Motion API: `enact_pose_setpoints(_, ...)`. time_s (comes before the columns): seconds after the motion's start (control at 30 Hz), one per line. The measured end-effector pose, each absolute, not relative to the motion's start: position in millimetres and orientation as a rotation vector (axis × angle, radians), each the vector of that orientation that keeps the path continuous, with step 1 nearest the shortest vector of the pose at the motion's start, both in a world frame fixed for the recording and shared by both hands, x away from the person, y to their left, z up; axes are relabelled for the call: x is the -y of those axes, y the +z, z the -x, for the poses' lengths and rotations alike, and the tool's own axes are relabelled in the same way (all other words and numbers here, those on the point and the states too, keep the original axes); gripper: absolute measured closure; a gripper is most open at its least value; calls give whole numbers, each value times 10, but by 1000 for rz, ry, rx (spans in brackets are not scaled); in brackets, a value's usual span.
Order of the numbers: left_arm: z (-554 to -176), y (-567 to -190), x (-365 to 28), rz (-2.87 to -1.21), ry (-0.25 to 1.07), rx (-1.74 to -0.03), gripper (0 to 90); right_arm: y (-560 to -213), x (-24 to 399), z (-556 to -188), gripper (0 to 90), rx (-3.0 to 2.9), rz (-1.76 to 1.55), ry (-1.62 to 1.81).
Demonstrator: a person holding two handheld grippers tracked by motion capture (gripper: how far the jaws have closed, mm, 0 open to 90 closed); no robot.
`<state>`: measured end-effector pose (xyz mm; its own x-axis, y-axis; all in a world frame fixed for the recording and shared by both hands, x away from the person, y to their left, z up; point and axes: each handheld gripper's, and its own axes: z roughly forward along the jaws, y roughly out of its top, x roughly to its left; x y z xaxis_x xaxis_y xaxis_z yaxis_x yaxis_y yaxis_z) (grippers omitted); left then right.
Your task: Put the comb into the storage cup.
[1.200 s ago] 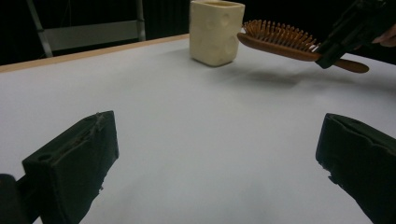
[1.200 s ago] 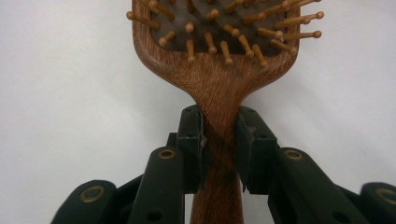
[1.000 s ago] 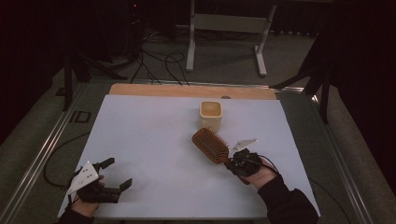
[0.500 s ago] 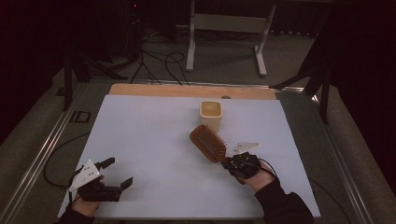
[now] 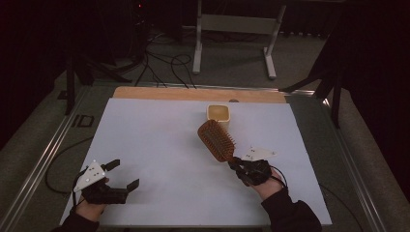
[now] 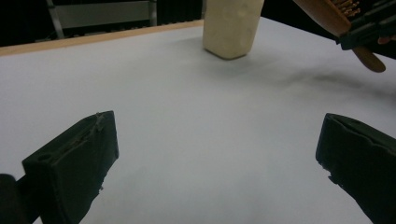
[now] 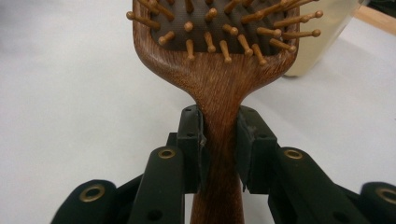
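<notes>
High view overhead, far; gripper views low, close (all share hairbrush (image 5: 216,140), cup (image 5: 219,113)).

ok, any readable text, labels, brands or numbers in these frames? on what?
None readable.
Wooden hairbrush: bare wood, no brand or mark on the side shown.
Cream cup: plain, no label.
White table sheet: blank.
Grey plate on the left gripper: light dots, no writing.

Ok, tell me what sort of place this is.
Probably a lab or studio set up for recording handling tasks. A white sheet covers the table, loose cables run over the carpet behind it, and a metal stand rises in the dark beyond.
</notes>
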<state>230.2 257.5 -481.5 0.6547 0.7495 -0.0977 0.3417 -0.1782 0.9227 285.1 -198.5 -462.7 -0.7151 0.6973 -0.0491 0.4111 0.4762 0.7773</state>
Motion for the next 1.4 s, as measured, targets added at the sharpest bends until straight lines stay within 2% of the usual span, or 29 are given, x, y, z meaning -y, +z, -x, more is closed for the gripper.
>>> enact_pose_setpoints(0.3,-2429,-4549,-2403,-1844,447,-875,0,-4668,1974,-2862,730,-2374,-937,1095)
enact_pose_setpoints(0.57,-2595,-4350,-2264,-1803,398,-947,0,-4658,1976,-2842,731,-2366,-933,1113)
enact_pose_setpoints(0.9,-2730,-4110,-1972,-1850,382,-895,0,-4652,1967,-2822,730,-2357,-918,1126)
enact_pose_setpoints(1.17,-2831,-3945,-1688,-1873,329,-845,0,-4639,1966,-2812,731,-2350,-913,1133)
enact_pose_setpoints(1.4,-2966,-3843,-1381,-1853,215,-837,0,-4617,1964,-2803,730,-2352,-901,1137)
